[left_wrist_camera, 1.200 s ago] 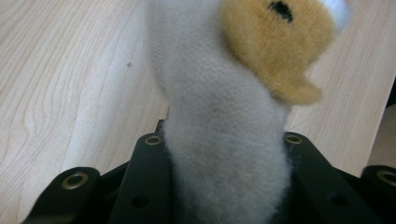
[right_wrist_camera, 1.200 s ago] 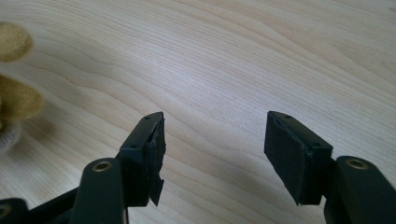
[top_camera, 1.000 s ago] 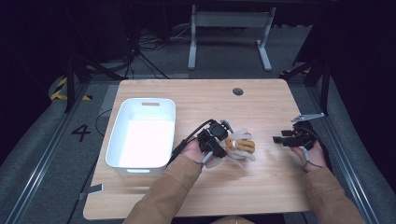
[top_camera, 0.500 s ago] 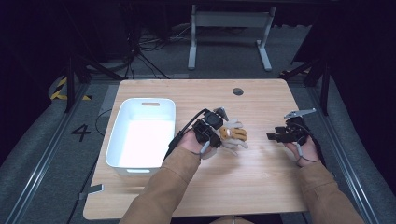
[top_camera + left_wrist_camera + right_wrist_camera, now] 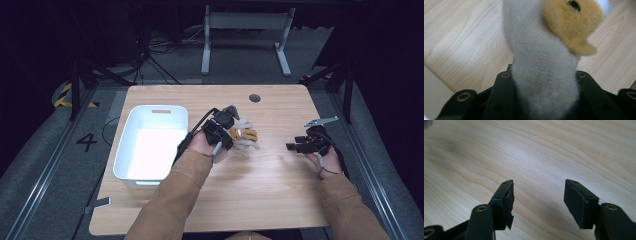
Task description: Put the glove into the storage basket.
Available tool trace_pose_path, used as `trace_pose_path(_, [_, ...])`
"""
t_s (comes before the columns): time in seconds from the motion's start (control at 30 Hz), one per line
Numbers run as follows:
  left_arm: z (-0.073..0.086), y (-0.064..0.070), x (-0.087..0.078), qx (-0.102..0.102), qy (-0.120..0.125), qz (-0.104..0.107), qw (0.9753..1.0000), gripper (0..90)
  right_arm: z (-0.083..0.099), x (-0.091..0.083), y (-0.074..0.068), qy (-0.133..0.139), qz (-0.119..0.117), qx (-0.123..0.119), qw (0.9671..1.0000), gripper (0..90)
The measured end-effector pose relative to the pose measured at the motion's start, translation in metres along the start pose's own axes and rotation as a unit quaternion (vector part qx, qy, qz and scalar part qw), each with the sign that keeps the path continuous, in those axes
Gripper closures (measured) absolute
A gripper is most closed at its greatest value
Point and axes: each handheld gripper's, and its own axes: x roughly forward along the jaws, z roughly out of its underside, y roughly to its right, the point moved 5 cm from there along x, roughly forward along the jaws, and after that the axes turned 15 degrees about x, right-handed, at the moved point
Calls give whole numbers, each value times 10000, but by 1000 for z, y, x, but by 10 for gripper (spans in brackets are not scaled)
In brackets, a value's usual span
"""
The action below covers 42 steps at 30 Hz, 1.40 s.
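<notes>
A plush toy (image 5: 244,136) of pale grey and orange-yellow fur hangs above the middle of the wooden table (image 5: 260,195). My left gripper (image 5: 226,134) is shut on it. In the left gripper view the black jaws clamp the toy's grey limb (image 5: 544,82), and an orange part (image 5: 574,22) with a black spot sits above. My right gripper (image 5: 295,147) is at the table's right side, pointing left. Its jaws stand open over bare wood, with nothing between the fingertips (image 5: 537,195).
An empty white plastic bin (image 5: 150,142) stands on the left part of the table, just left of my left hand. A small round cable hole (image 5: 254,98) lies near the far edge. Dark floor, cables and a desk frame surround the table.
My left gripper has carried the plush toy left and a little away from me, toward the bin. The right gripper has shifted slightly left and farther from me, still open.
</notes>
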Motion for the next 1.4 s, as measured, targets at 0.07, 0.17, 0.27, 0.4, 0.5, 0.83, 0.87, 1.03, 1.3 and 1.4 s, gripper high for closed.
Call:
trace_pose_path(0.07, [-1, -4, -3, -112, -45, -56, 9999, 693, 1, 0, 1, -16, 3, 23, 10000, 416])
trace_pose_path(0.17, [-2, -11, -9, -274, -116, -177, 9994, 693, 4, 1, 2, -48, 47, -24, 10000, 416])
trace_pose_path(0.27, [-2, -15, -11, -321, -163, -236, 9991, 693, 7, 0, 4, -52, 62, 2, 10000, 416])
trace_pose_path(0.4, [1, -24, -17, -559, -159, -297, 9979, 693, 8, 0, 8, -73, 30, 109, 9999, 416])
trace_pose_path(0.5, [1, -27, -21, -655, -133, -345, 9972, 693, 8, 1, 7, -98, 68, 58, 9999, 416])
trace_pose_path(0.83, [8, -38, -38, -954, -57, -506, 9941, 693, 8, 1, 6, -89, 114, 13, 9999, 414])
trace_pose_path(0.87, [11, -41, -41, -1020, -30, -510, 9935, 693, 8, 1, 6, -89, 116, 14, 9999, 414])
trace_pose_path(1.03, [18, -45, -47, -1109, -40, -564, 9922, 693, 9, 2, 6, -119, 118, 10, 9999, 414])
trace_pose_path(1.3, [35, -58, -61, -1471, 7, -794, 9859, 693, 9, 7, 0, -180, 174, -96, 9996, 415])
trace_pose_path(1.4, [40, -62, -66, -1635, 32, -849, 9829, 693, 8, 9, -2, -157, 168, -128, 9997, 416])
